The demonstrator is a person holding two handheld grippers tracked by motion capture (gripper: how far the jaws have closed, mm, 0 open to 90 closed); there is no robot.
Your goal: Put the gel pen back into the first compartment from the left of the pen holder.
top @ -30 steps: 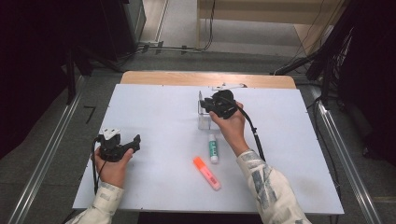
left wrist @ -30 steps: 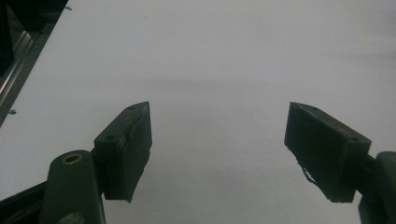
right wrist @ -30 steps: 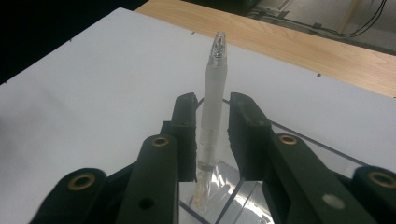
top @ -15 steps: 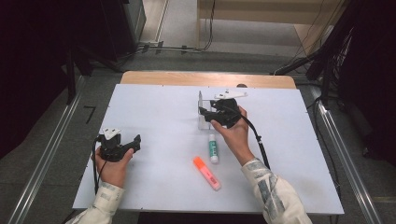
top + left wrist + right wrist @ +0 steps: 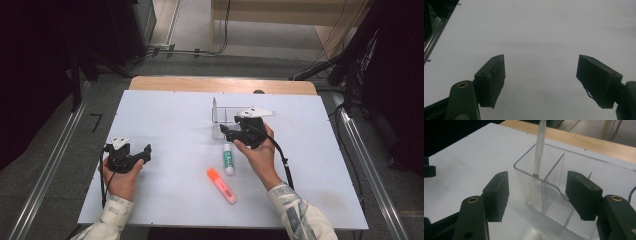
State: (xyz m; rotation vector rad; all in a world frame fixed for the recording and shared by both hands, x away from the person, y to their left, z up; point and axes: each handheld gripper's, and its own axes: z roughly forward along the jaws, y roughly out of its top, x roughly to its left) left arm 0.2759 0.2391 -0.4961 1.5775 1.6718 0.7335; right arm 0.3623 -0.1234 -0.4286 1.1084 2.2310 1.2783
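White table, pen upright in clear holder, right gripper jaws just opened wide, empty

Glossy clear plastic organizer; matt white tabletop, wooden edge.

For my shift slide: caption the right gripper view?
Open hand-held gripper faces clear divided holder with a pen standing inside.

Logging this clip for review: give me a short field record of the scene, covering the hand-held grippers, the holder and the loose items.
left hand-held gripper: open, nothing between jaws, over bare table
right hand-held gripper: jaws have just been opening, nothing between them, facing the holder
clear holder: divided, one translucent pen standing in a compartment
glue stick: lying on table near right hand
orange highlighter: lying on table, nearer the person
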